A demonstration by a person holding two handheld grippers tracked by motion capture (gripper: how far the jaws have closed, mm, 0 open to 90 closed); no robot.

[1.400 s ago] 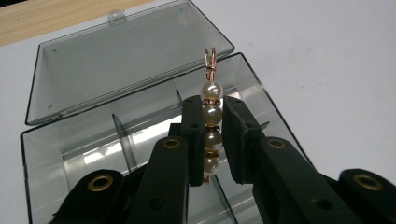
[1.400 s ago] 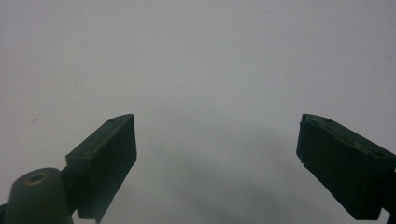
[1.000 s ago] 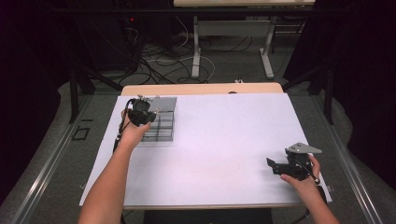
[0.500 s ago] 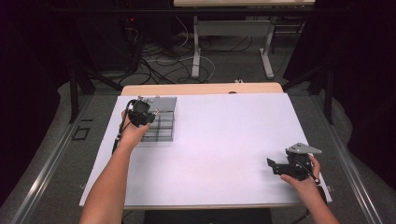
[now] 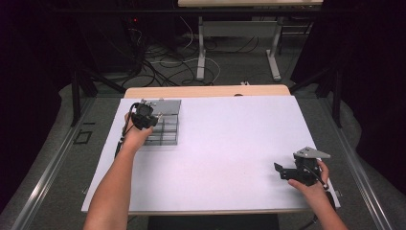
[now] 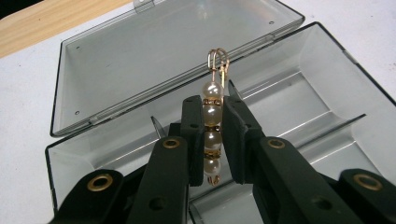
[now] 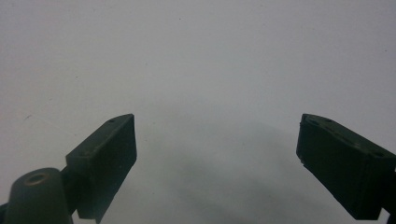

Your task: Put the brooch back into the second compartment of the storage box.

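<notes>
Near edge of the white-topped table point(image 5: 225, 158): right tool point(image 5: 282, 171) sits low at the near right corner, held in a hand. In the right gripper view its two black jaws stand spread wide over bare white surface, nothing between them point(image 7: 217, 163). Wide stretch of table separates it from the work at far left.

Left forearm reaches up the left side. Left tool point(image 6: 208, 128) hangs above the clear smoke-grey plastic compartment box point(image 6: 322, 93), jaws pressed together and pinching a pearl-and-gold drop earring point(image 6: 212, 126). In the high view the same tool point(image 5: 143, 117) hides part of the box point(image 5: 167, 132).

Earring: four cream pearl beads strung in a line, thin gold spacer rings between them, a small gold loop at the near end, a bent gold wire hook at the far end. The pads grip the middle beads; top bead and hook stick out past the tips, over the box's far compartments, clear of the dividers.

Behind: hinged lid point(image 6: 163, 51) lies open and flat, away from the hand. Beyond it, a strip of pale wood table edge point(image 5: 206, 91), then dark floor with loose cables point(image 5: 158, 67) and grey metal table legs point(image 5: 201, 52).
</notes>
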